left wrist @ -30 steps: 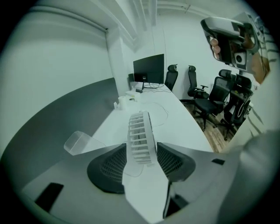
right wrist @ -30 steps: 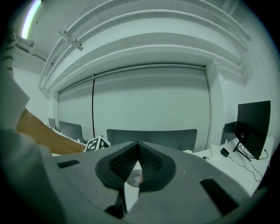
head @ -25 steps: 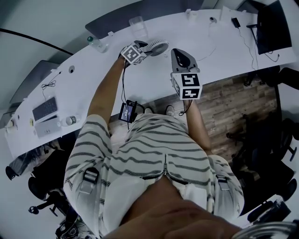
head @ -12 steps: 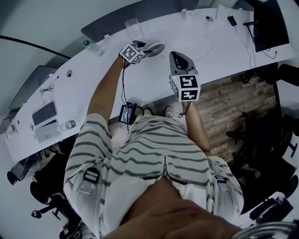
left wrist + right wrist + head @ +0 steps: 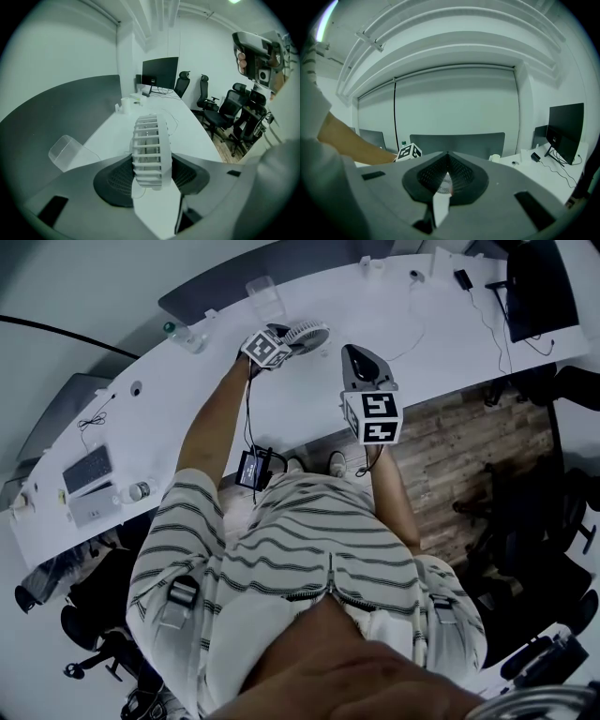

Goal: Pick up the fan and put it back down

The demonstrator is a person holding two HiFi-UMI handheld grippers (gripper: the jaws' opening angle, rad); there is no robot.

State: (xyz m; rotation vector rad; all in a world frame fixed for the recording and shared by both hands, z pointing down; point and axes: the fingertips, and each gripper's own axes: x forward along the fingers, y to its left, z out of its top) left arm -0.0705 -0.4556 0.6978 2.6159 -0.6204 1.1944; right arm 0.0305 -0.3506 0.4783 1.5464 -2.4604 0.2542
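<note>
Curved white tabletop [image 5: 309, 399] across the upper part of the head view, with wood floor [image 5: 459, 437] on the near side. Black office chairs [image 5: 225, 112] along the tabletop's right edge. Dark monitor [image 5: 539, 287] at the far right end, upright. Keyboard [image 5: 89, 468] far off at the left end.

Left claw [image 5: 289, 341] reached out over the middle of the tabletop, closed on the white fan [image 5: 307, 334]. In the left gripper view, both dark pads pressed against the two faces of the fan's [image 5: 149, 140] round slatted cage, cage edge-on and upright between them. Cannot tell whether the fan's foot touches the tabletop or hangs just above it.

Right claw [image 5: 352, 351] held in the air near the fan but apart from it, just to its right. In the right gripper view, jaws [image 5: 446, 171] drawn together with nothing gripped, only a thin wedge of gap below the tips.

Clear plastic cup [image 5: 65, 152] on the tabletop just left of the fan, with nothing visible inside. Small bottle with a green cap [image 5: 185, 334] further left, contents not readable.
</note>
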